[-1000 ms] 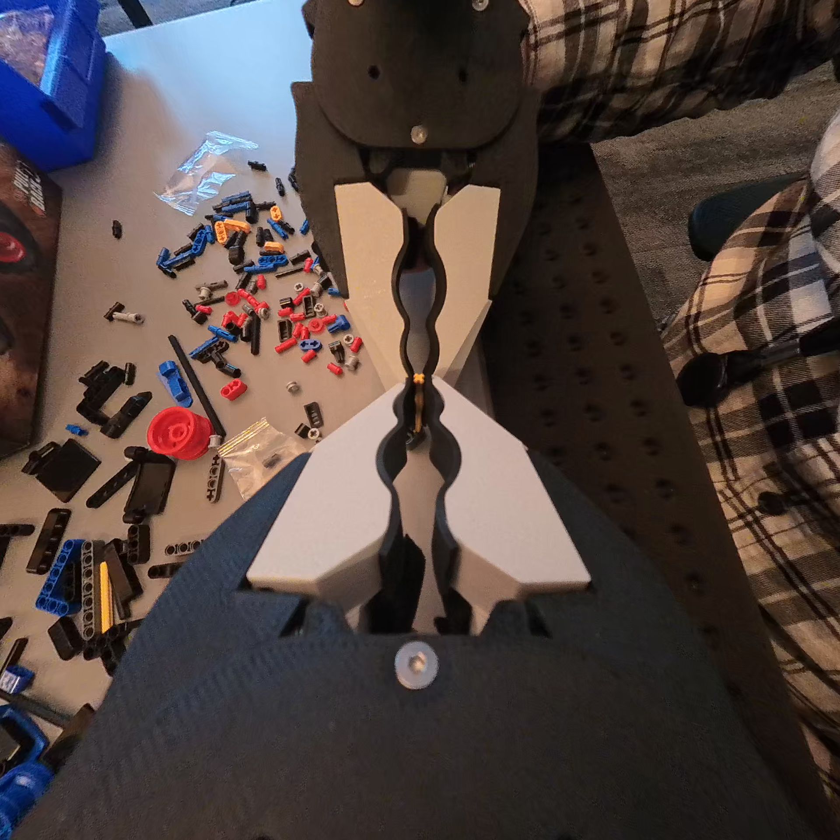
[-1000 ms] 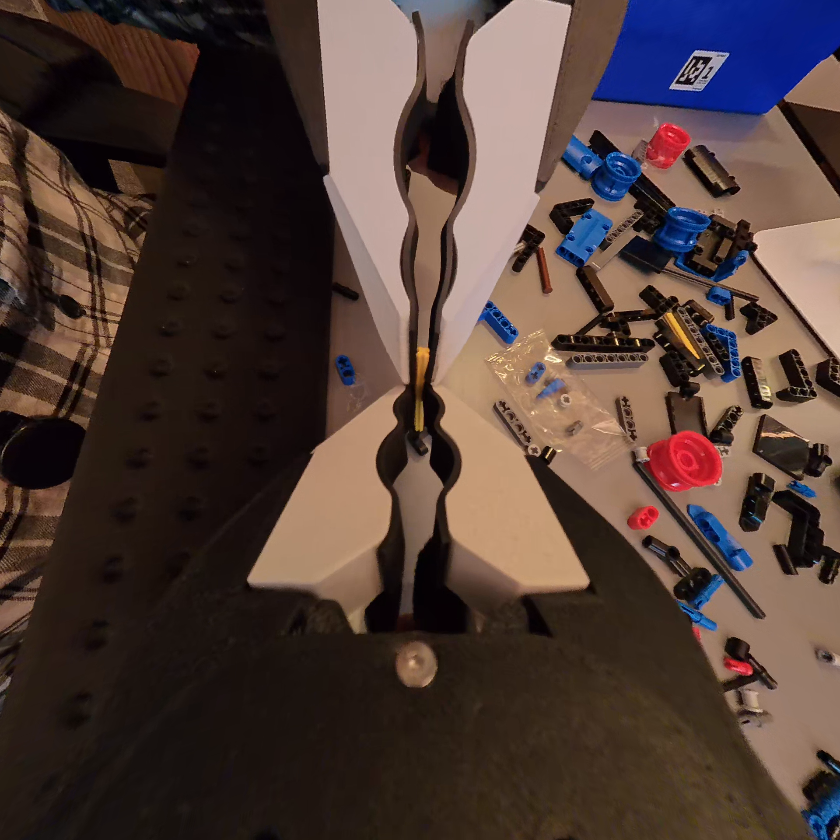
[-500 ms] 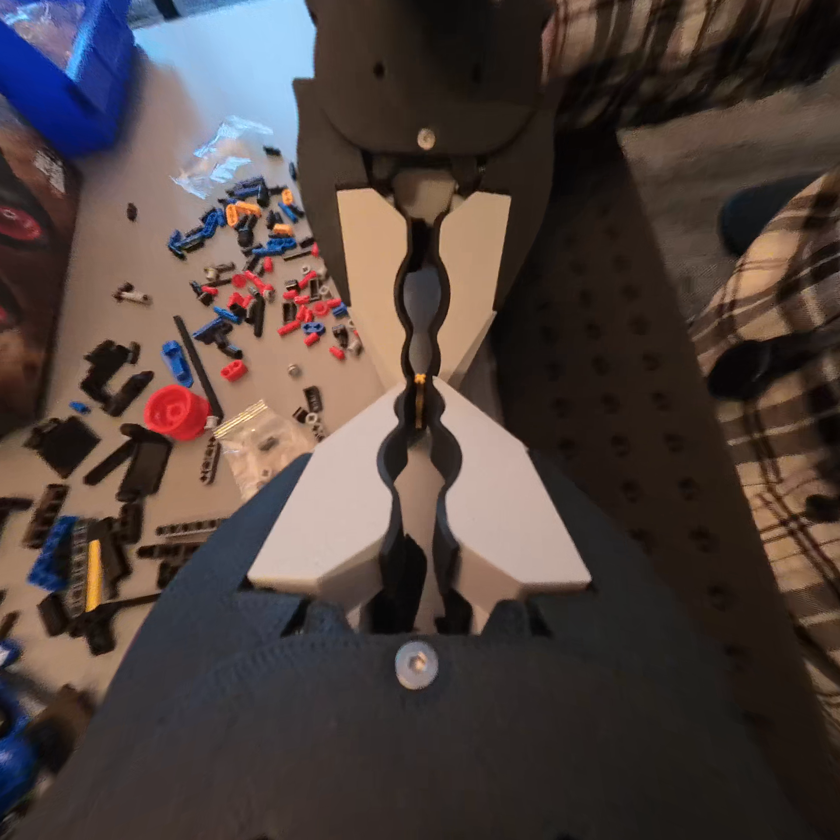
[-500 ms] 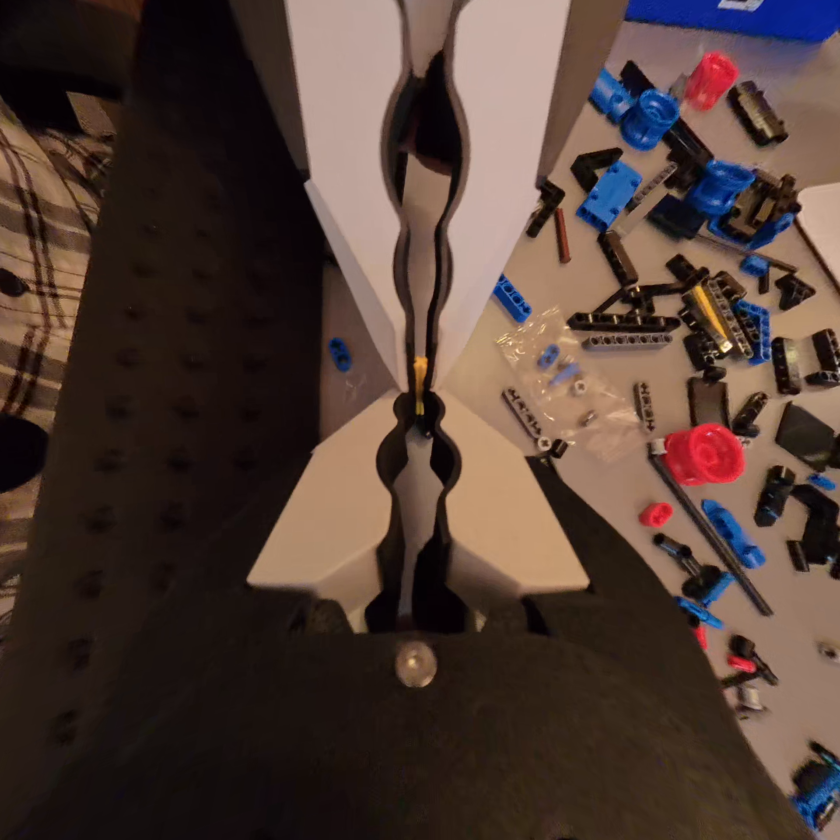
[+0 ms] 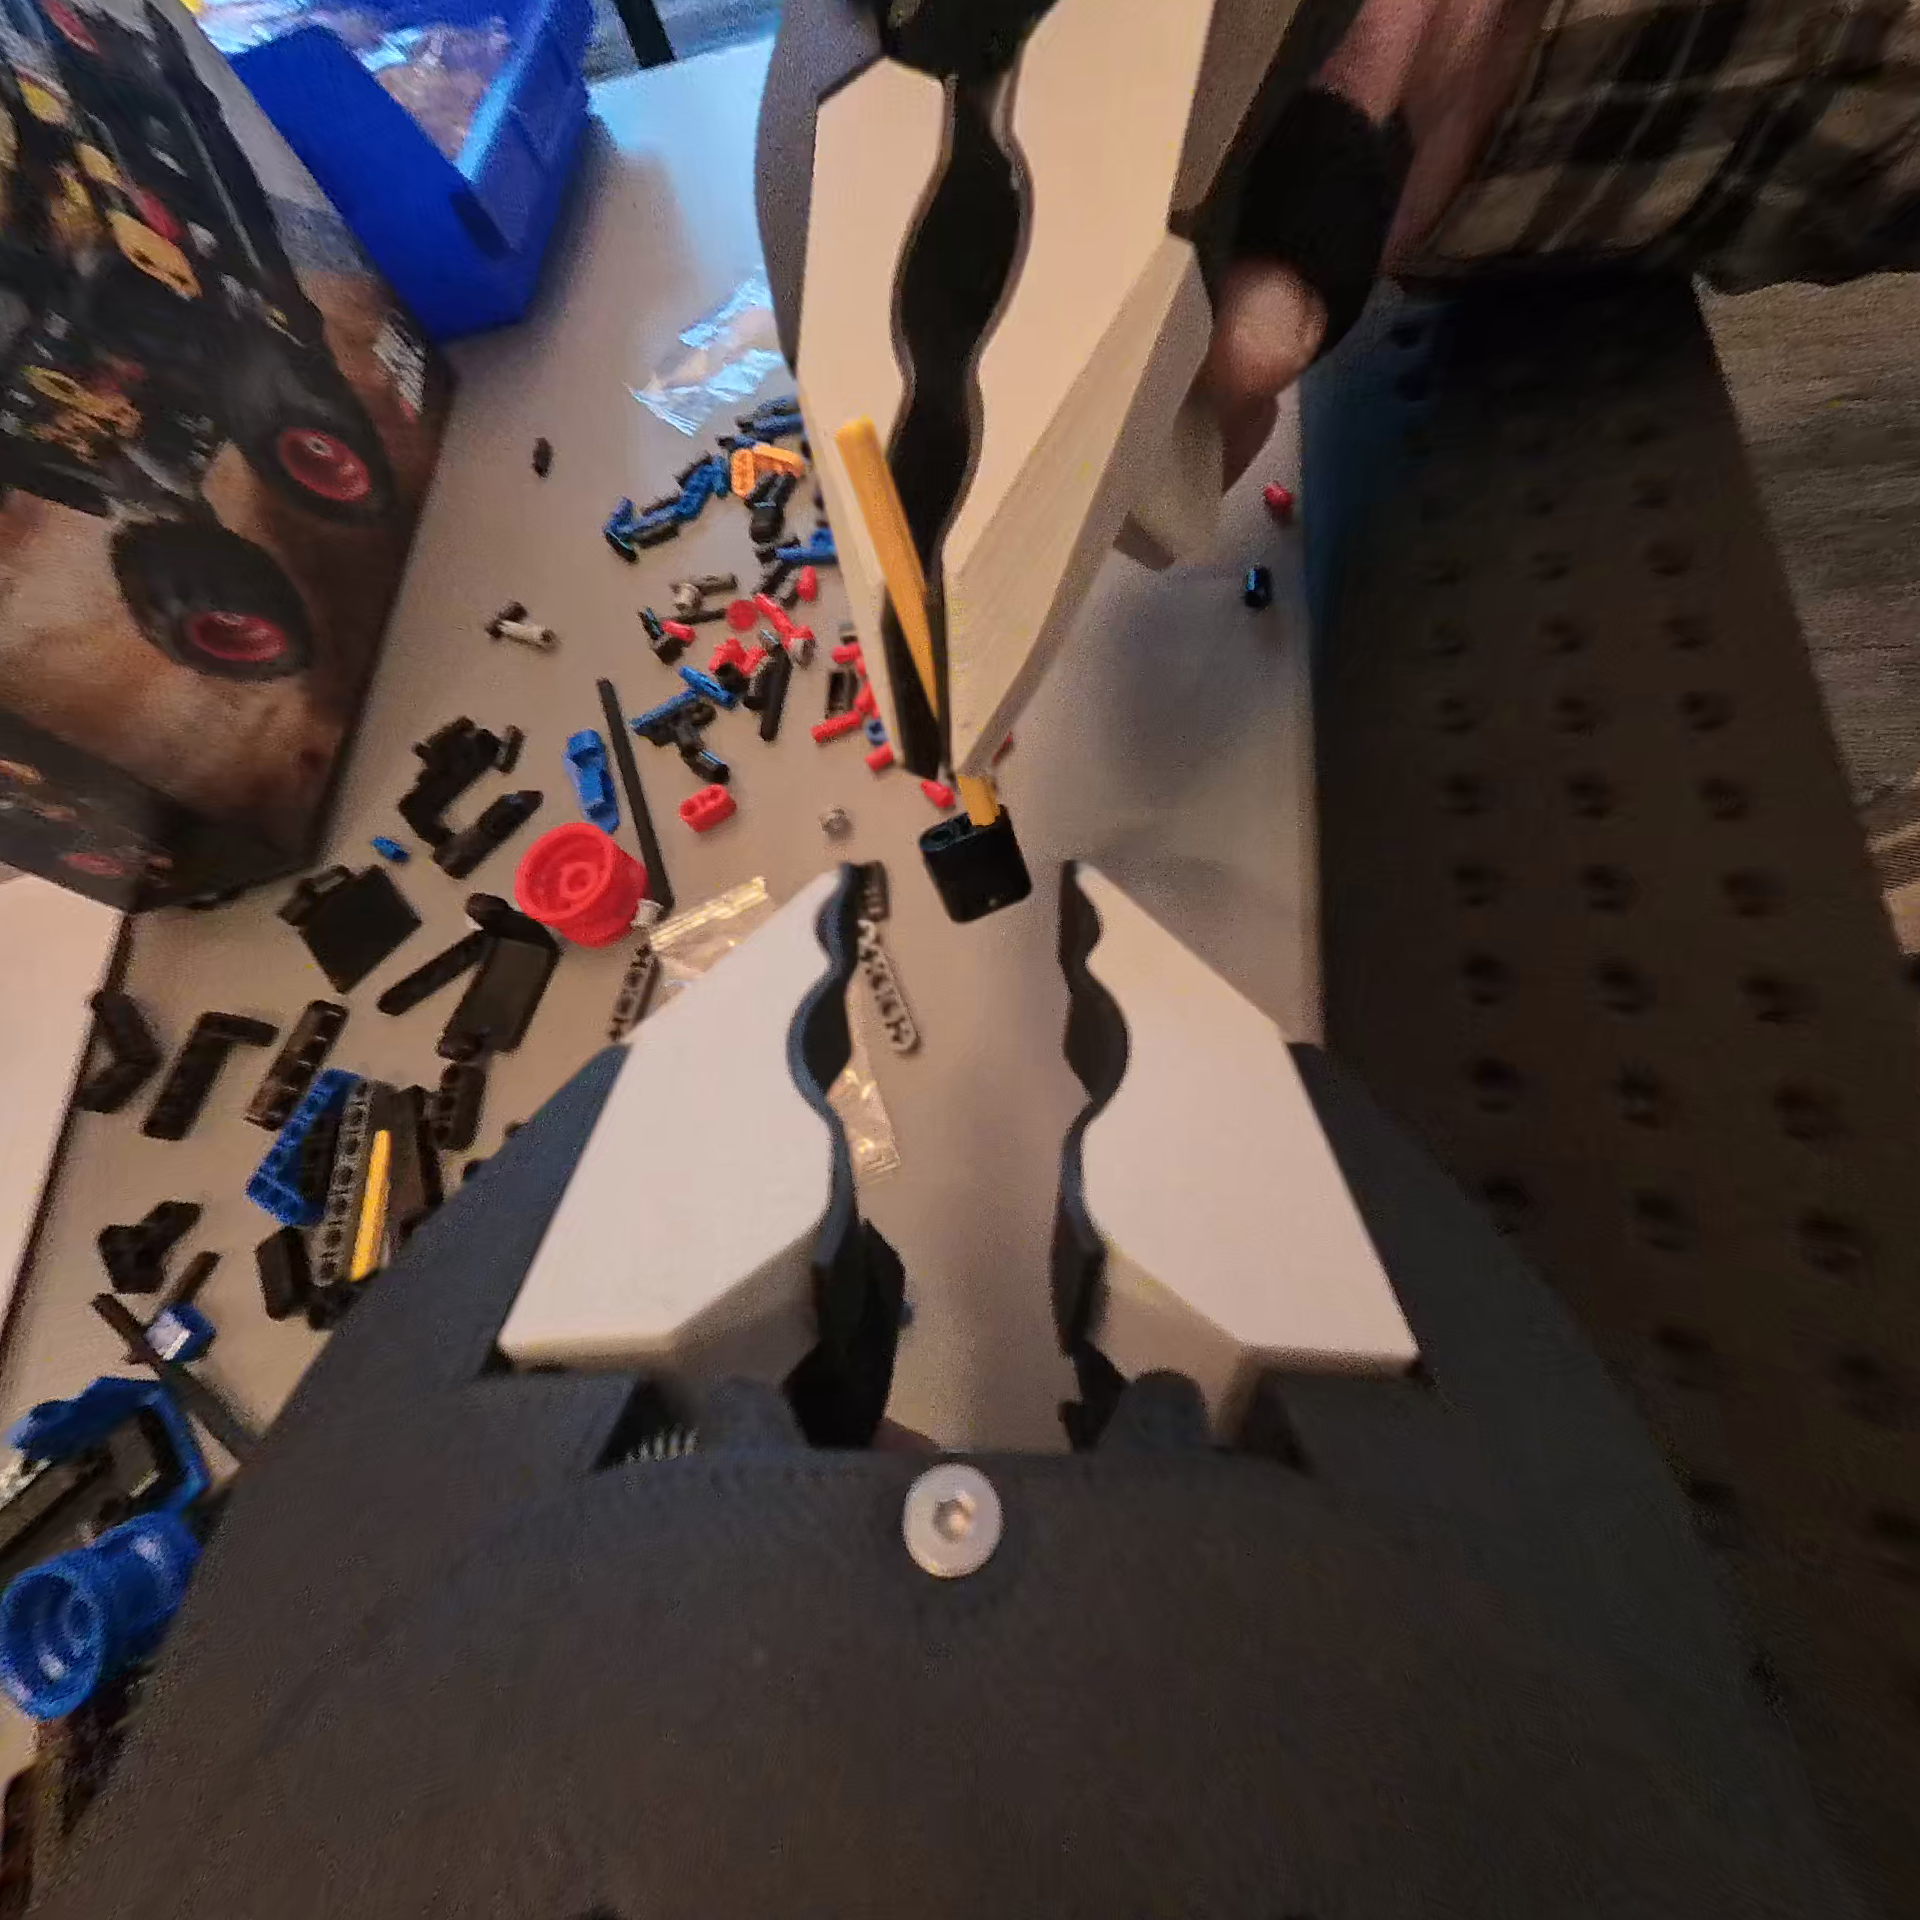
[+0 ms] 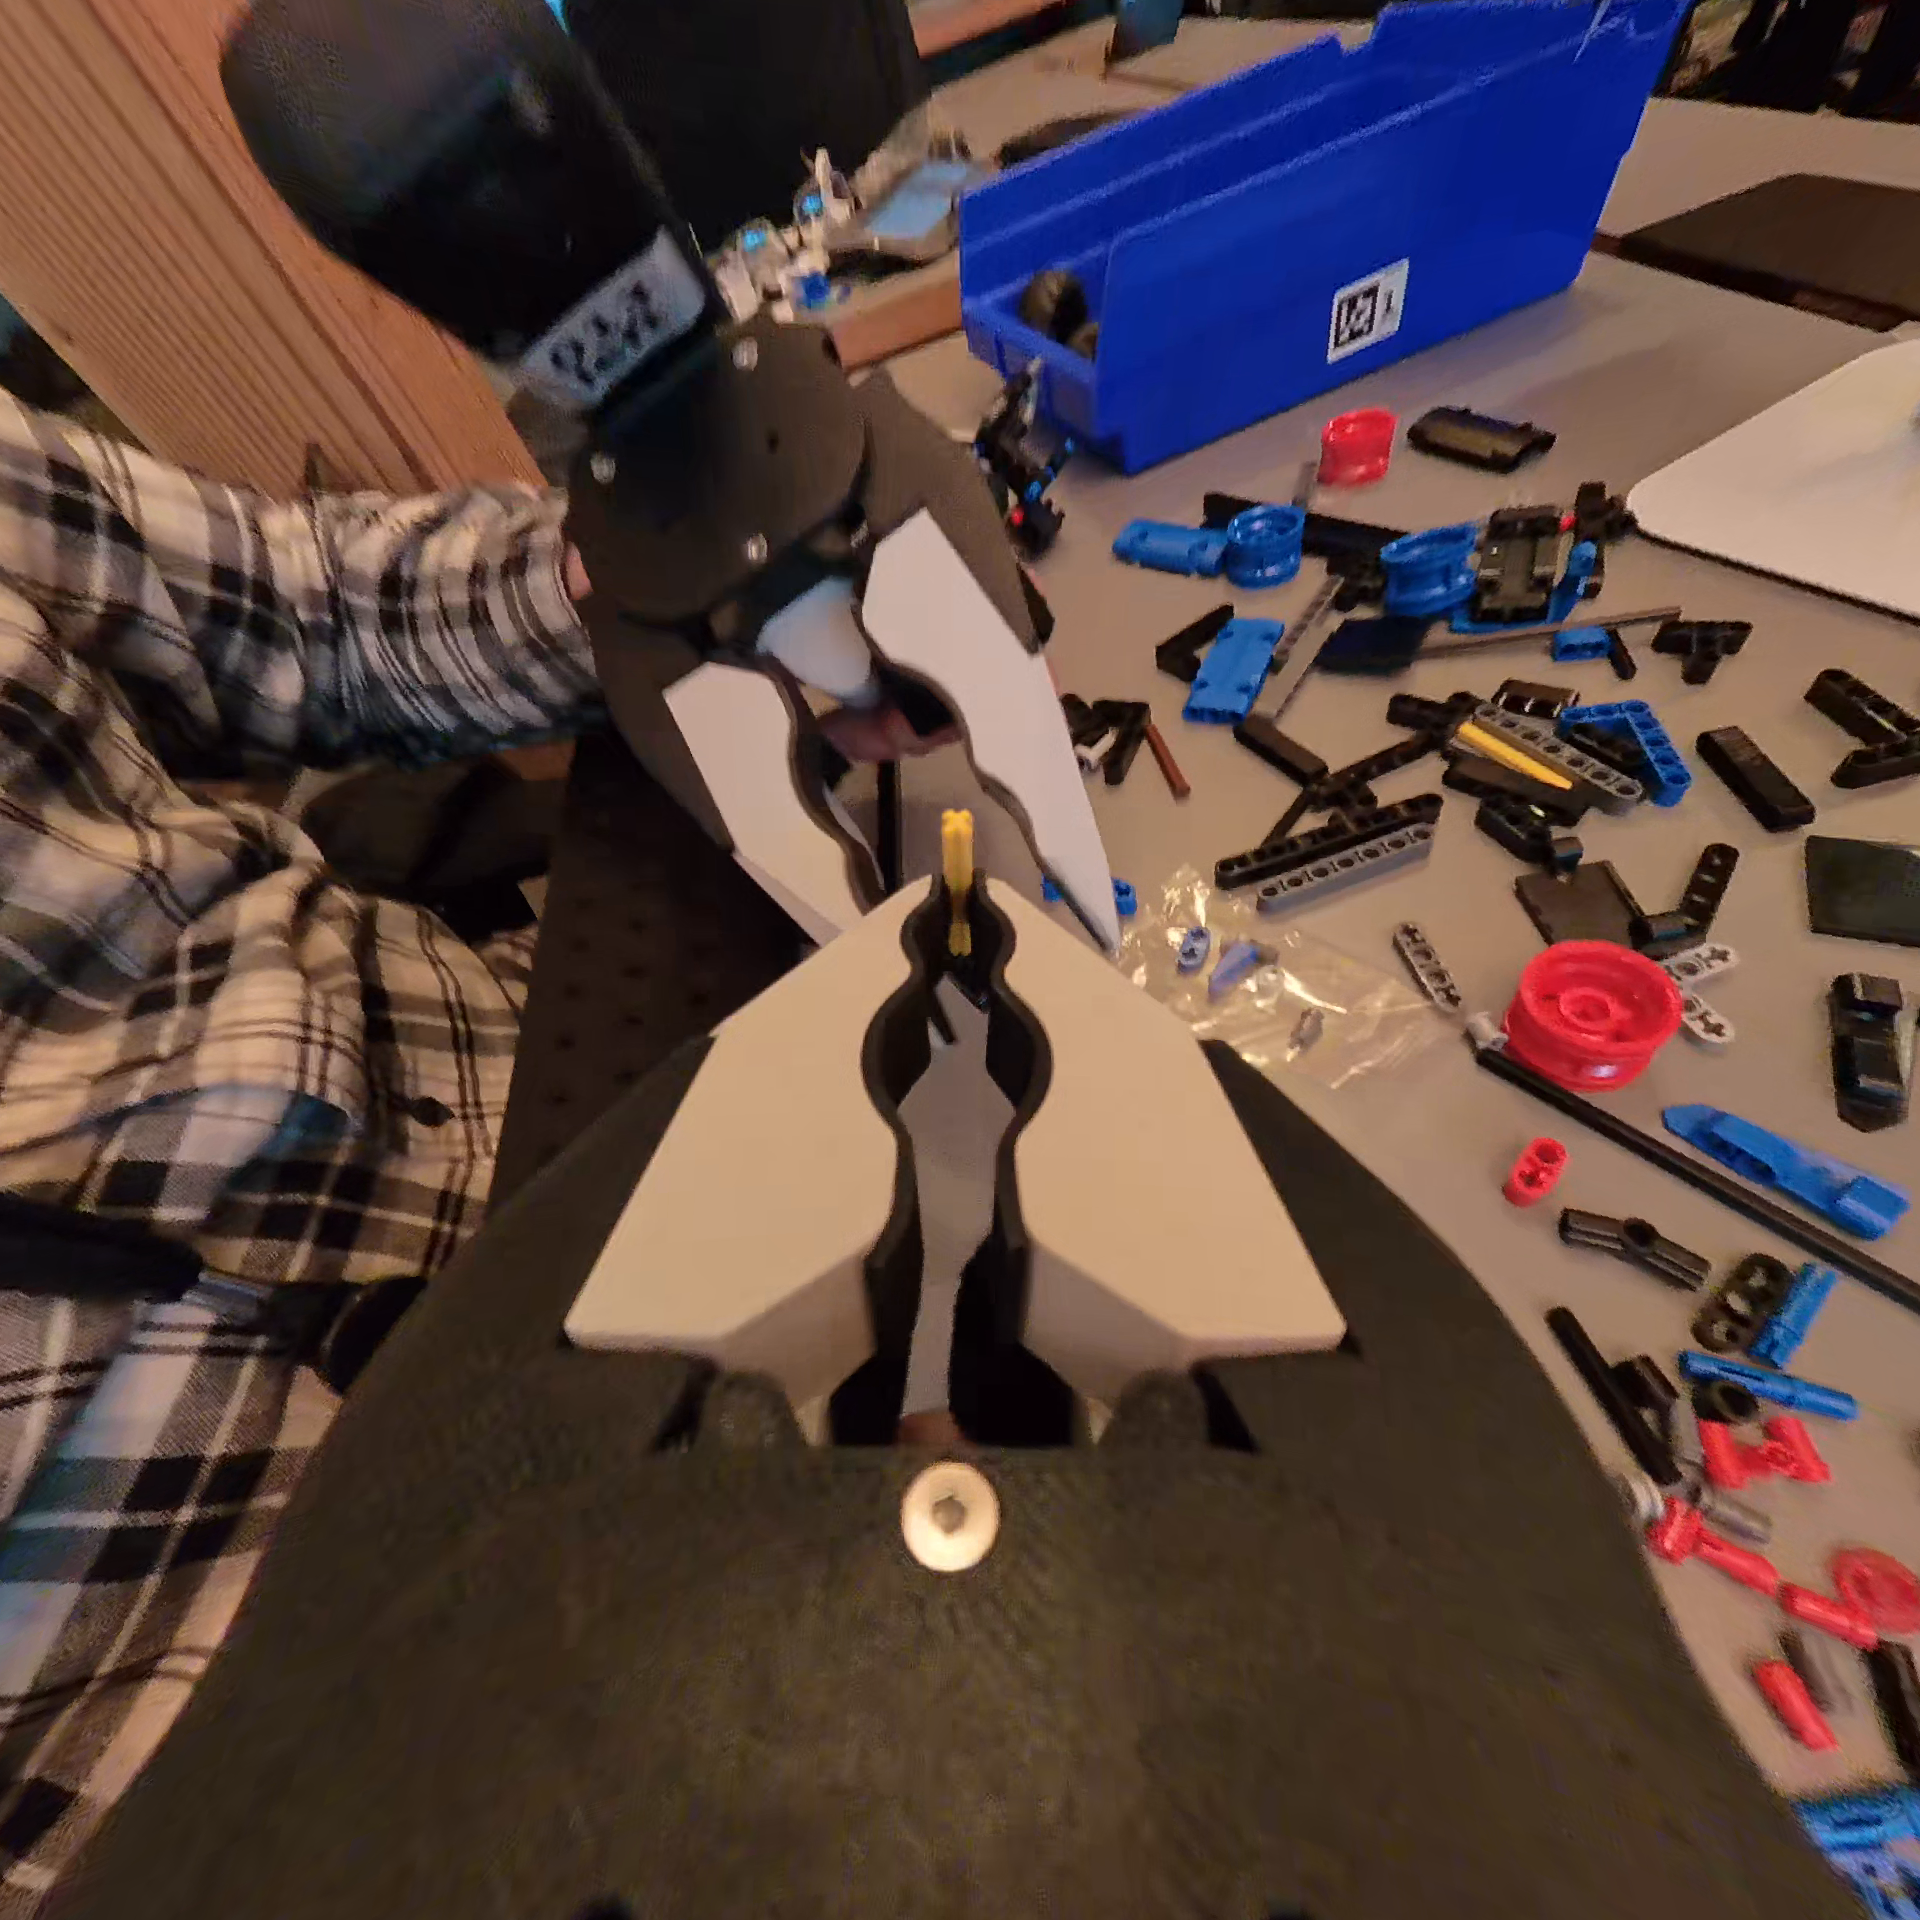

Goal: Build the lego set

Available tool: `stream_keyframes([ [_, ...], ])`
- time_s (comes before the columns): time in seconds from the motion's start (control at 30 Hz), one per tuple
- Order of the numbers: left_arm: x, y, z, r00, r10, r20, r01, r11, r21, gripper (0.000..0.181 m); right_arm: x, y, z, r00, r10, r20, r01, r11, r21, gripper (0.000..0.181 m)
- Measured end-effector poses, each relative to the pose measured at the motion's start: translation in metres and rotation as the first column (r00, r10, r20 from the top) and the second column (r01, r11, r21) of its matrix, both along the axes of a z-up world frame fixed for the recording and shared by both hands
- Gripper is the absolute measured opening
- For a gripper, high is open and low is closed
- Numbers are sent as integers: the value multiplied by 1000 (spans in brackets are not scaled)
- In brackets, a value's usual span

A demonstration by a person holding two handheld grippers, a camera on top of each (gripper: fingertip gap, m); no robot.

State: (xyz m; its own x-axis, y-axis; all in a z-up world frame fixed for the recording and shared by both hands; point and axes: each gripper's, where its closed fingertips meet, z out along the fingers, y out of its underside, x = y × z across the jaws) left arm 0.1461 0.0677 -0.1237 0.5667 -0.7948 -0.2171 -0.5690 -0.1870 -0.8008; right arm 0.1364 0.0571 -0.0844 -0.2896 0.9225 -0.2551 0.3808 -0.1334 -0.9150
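Observation:
My right gripper (image 6: 956, 894) is shut on a thin yellow axle (image 6: 956, 842) whose tip sticks out past the fingertips. In the left wrist view the right gripper (image 5: 940, 764) comes down from the top, with the yellow axle (image 5: 894, 561) running along its closed jaws. A small black connector (image 5: 974, 868) sits on the axle's lower end. My left gripper (image 5: 956, 883) is open and empty, its fingertips on either side of the black connector without touching it. In the right wrist view the left gripper's white fingers (image 6: 987, 665) stand spread just beyond my right fingertips.
Loose black, blue and red pieces cover the grey table (image 5: 540, 540). A red wheel (image 5: 577, 883) and a clear parts bag (image 6: 1247, 966) lie close by. A blue bin (image 6: 1299, 239) and the set's box (image 5: 177, 520) stand at the back. A dark perforated mat (image 5: 1558, 935) lies along the table's edge, with plaid sleeves beside it. Less than 4 cm separates the two grippers' tips. The red wheel (image 5: 577, 883) sits 11 cm or so from the ends of my left fingers. It is also in sight in the right wrist view (image 6: 1564, 995).
My left gripper has opened and let go, then drawn back from the right one. The right gripper keeps the yellow axle, now with the black connector on its end.

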Motion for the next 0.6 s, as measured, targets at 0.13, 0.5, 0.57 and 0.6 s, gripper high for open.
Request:
stream_keyframes([
  [0.13,-2,5,7,1000,16,-11,-15,996,84,17,-4,5,10,998,-36,-51,36,999,0,2],
  [0.5,-20,19,6,991,102,-82,-88,984,155,17,-12,23,19,991,-116,-65,128,957,260,9],
  [0.57,-22,21,5,990,103,-95,-87,982,166,17,-15,22,16,992,-114,-55,125,955,268,8],
  [0.6,-23,22,5,990,103,-95,-86,982,170,17,-17,21,16,992,-114,-56,125,955,268,7],
])
